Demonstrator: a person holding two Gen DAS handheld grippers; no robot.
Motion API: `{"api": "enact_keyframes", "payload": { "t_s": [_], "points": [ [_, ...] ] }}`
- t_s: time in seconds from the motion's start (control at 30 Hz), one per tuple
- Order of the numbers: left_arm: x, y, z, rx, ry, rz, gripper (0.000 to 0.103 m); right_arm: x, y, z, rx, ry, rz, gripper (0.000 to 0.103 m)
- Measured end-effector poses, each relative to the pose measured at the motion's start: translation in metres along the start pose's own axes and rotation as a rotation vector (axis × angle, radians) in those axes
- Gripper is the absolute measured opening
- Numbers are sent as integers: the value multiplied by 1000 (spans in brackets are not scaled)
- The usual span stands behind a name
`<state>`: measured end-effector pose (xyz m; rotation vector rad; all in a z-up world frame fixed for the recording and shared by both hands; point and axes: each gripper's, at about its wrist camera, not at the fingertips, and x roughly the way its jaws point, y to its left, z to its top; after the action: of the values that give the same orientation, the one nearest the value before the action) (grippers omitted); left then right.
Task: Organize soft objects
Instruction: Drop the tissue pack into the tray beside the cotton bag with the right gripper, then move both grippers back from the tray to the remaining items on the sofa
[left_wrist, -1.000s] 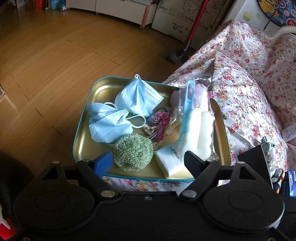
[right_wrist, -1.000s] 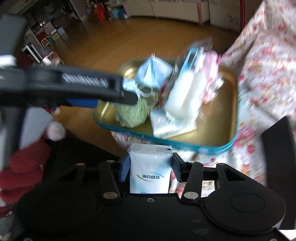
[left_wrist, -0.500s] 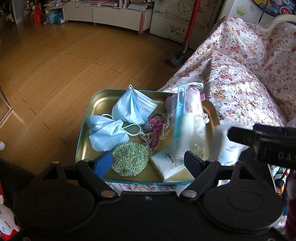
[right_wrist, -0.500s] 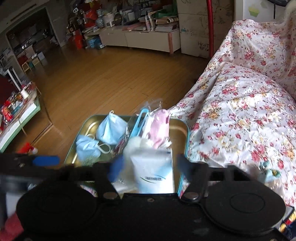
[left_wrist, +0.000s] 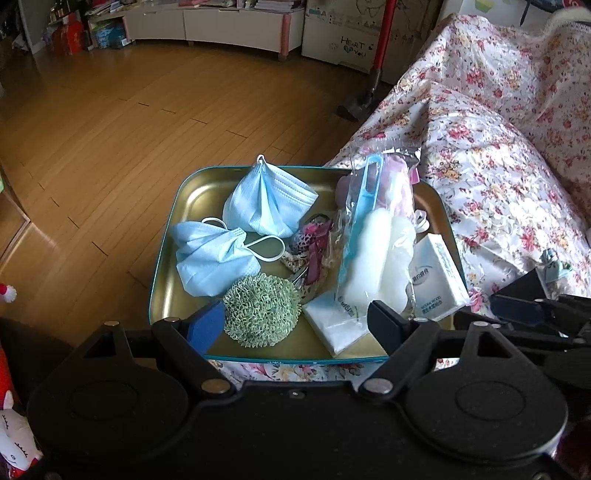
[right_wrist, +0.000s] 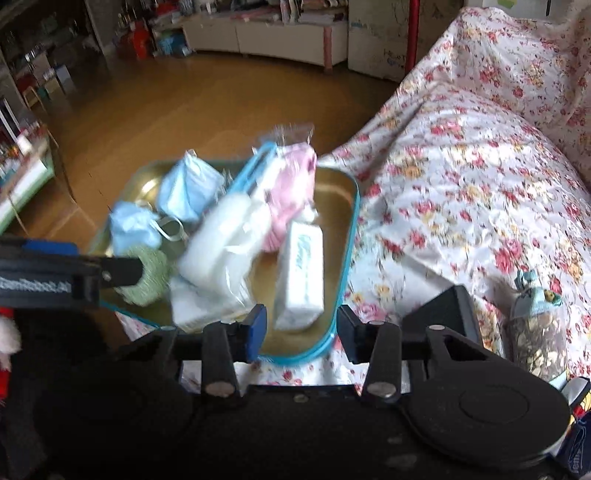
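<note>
white tissue pack (right_wrist: 300, 275) lies in the gold tray (right_wrist: 343, 199), lengthwise ahead of the empty, spread right gripper (right_wrist: 298, 325); left gripper (left_wrist: 295, 325) likewise spread.

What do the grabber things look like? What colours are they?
The left tool is matte black plastic with two round discs, silver screws and angular fingers, one with a blue pad. The right tool matches; white lettering runs along one side.

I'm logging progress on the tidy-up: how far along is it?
Mostly done: the tin tray holds two face masks, a green scrubber, a sponge bag and a tissue pack at its right edge. Both the right tongs and left tongs are open, holding nothing. A small sachet is left on the floral cover.
</note>
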<state>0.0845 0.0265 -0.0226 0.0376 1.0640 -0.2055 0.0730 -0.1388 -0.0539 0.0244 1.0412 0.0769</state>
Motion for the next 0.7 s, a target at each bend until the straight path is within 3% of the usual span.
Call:
{"api": "enact_keyframes", "payload": {
  "t_s": [0.33,0.7],
  "points": [
    [8,-2,-7,22,10,22,80,35,3,-12,12,90,-95,42],
    [18,0,-16,51,14,74,80,25,12,-32,50,165,6,42]
  ]
}}
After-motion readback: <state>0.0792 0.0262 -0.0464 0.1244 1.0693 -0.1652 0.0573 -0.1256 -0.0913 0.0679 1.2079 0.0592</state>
